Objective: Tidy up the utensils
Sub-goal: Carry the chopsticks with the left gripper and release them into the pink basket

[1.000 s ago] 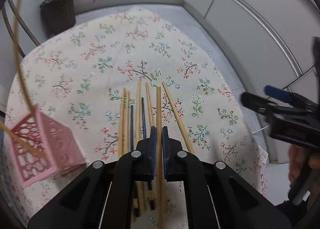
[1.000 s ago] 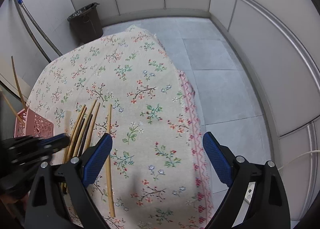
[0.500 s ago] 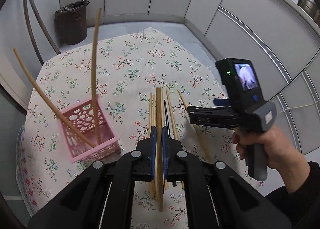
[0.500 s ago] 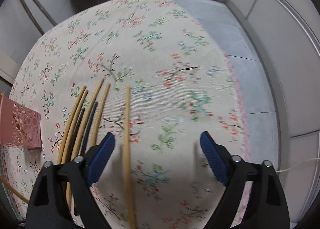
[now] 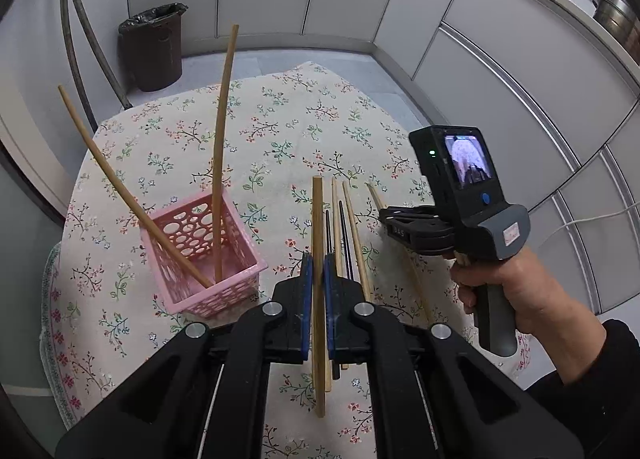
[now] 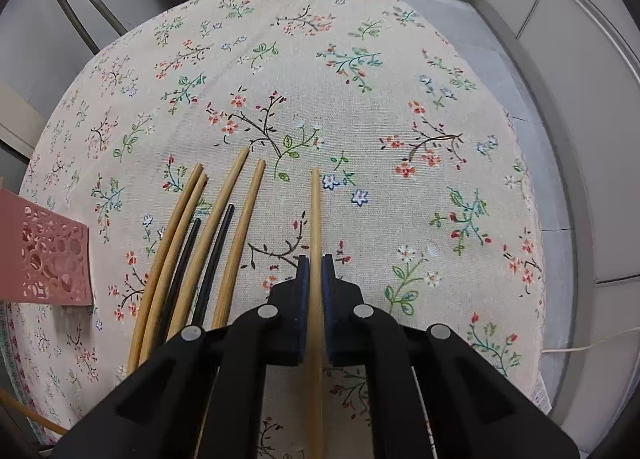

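Fingers of both grippers each pinch 1 slender round wooden chopstick.

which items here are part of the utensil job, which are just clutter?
In the job:
left gripper, shut on a wooden chopstick
right gripper, shut on another wooden chopstick
loose chopsticks
pink basket

Lying about:
trash bin
floral tablecloth

Matt wooden chopsticks, woven tablecloth

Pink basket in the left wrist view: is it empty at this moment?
No: the pink basket holds two wooden chopsticks, both standing tilted with their upper ends well above its rim.
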Demonstrator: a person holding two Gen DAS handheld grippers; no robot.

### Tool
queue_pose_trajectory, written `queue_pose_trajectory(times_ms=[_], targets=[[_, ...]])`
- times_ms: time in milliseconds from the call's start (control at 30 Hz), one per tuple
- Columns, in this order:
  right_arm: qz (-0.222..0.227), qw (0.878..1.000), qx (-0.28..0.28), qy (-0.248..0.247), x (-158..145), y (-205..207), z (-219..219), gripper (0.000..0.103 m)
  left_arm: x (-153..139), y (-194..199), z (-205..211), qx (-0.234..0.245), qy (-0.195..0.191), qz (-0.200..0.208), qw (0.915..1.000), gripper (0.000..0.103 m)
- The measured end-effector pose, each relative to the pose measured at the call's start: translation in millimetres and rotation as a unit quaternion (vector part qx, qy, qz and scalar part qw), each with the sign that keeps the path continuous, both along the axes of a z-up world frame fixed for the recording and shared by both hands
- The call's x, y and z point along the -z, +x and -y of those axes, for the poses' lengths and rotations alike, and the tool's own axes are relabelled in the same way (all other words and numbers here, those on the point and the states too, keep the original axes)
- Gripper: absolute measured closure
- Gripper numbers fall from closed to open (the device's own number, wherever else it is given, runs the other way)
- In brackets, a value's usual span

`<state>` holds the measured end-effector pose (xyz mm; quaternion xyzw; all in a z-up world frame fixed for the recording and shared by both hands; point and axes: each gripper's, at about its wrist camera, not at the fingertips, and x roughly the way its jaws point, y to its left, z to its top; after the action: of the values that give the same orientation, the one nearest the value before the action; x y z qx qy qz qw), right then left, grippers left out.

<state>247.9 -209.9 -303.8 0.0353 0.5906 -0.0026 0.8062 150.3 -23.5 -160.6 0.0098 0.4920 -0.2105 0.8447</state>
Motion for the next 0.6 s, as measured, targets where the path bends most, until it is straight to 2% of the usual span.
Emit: queue_pose_trajectory(times_ms=[67,267,467,600], targets=[[0.016,1.000,-0.004,-0.003,-11,-6,0,0.097,-5,-4,-3,-0.002,-0.002,0.007,1.0000,0.098],[0.097,0.995,-0.023,0.021,-71,-39,8,0.097,-25,-16,-9,-0.008,-0.011,0.039,0.9991,0.098],[0.176,0.983,-0.043,0.035,-133,-79,12,0.097,-52,-28,-9,-0.011,-0.024,0.084,0.9961,0.098],[0.215,0.974,-0.049,0.044,-161,-95,13,0.097,-69,-34,-11,-0.015,-0.033,0.114,0.9928,0.098]])
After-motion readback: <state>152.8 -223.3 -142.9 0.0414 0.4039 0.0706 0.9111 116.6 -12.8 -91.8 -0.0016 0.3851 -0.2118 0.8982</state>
